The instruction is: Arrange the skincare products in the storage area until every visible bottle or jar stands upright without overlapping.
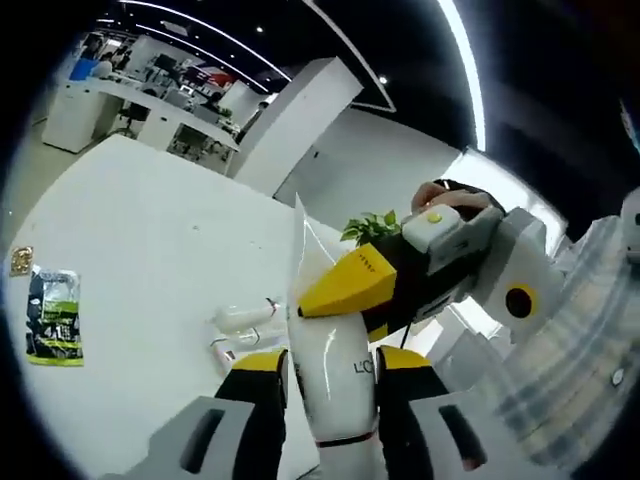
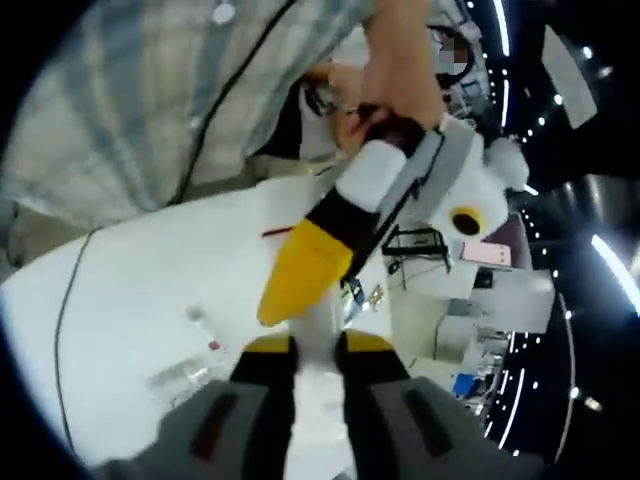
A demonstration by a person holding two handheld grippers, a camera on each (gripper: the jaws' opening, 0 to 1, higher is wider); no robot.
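Jaws of the left gripper (image 1: 330, 385) are closed on a white tube (image 1: 335, 385), which stands up between them above the white table (image 1: 150, 230); lettering shows on the tube's side. The right gripper (image 1: 345, 290) comes in from the right in the left gripper view, its yellow tip touching the tube's upper part.

In the right gripper view, the right gripper (image 2: 318, 355) has its jaws drawn close together with the tube's (image 2: 318, 335) white end pinched between them, and the left gripper's (image 2: 300, 275) yellow tip sits just above. A hand (image 2: 385, 85) holds that gripper.

Two small bottles (image 1: 245, 330) lie on the table beside the tube. Near the table's far-left edge lies a green-and-white packet (image 1: 52, 315).
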